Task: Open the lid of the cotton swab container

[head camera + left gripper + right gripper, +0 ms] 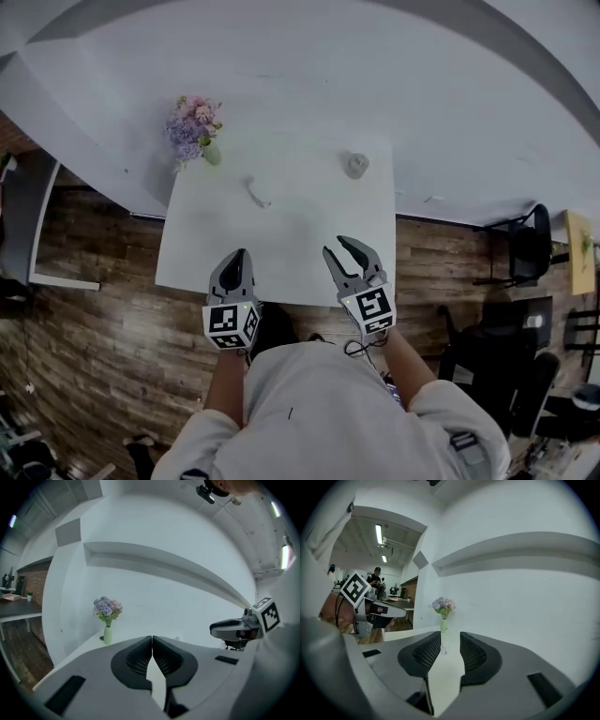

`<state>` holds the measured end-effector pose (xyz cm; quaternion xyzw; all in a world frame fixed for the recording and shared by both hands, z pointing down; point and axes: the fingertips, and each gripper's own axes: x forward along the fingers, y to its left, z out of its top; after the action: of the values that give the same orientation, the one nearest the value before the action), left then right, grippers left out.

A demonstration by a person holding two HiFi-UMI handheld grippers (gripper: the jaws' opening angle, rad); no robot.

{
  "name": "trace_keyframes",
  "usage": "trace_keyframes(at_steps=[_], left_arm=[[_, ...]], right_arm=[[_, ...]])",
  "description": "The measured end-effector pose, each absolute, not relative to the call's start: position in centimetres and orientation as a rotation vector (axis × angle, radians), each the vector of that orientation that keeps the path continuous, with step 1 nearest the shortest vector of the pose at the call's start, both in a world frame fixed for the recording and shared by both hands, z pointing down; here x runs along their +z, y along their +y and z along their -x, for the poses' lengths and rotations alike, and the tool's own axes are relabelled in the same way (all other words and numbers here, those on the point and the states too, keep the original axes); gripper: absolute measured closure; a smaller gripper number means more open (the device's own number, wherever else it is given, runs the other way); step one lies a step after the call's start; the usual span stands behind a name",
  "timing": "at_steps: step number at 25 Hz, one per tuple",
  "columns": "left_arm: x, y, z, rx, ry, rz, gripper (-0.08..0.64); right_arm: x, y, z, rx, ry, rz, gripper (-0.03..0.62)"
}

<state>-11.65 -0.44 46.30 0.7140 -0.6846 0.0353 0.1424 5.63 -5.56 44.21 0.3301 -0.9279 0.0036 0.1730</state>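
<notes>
The cotton swab container (356, 165), small, round and pale, stands near the far right corner of the white table (281, 234). Both grippers hover at the table's near edge, well short of it. My left gripper (237, 255) is shut with nothing in it; in its own view the pads meet (152, 640). My right gripper (337, 247) is open and empty, with a clear gap between its fingers (450, 644). Each gripper shows in the other's view: the right gripper (234, 627) and the left gripper (379, 609).
A vase of purple and pink flowers (194, 127) stands at the table's far left corner, seen too as the vase (108, 616) and the vase (443, 609). A small white object (256, 193) lies mid-table. Wooden floor surrounds the table; a black chair (530, 246) stands at right.
</notes>
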Motion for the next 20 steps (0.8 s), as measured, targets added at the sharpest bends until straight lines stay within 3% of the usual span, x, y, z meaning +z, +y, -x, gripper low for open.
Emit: trace_keyframes(at_steps=[9, 20], left_arm=[[48.8, -8.5, 17.2, 0.216, -1.747, -2.188, 0.540], [55.3, -10.0, 20.1, 0.254, -1.684, -2.029, 0.540]], right_arm=[[47.5, -12.3, 0.9, 0.116, -2.493, -1.044, 0.462], [55.3, -14.7, 5.9, 0.221, -2.418, -0.856, 0.456]])
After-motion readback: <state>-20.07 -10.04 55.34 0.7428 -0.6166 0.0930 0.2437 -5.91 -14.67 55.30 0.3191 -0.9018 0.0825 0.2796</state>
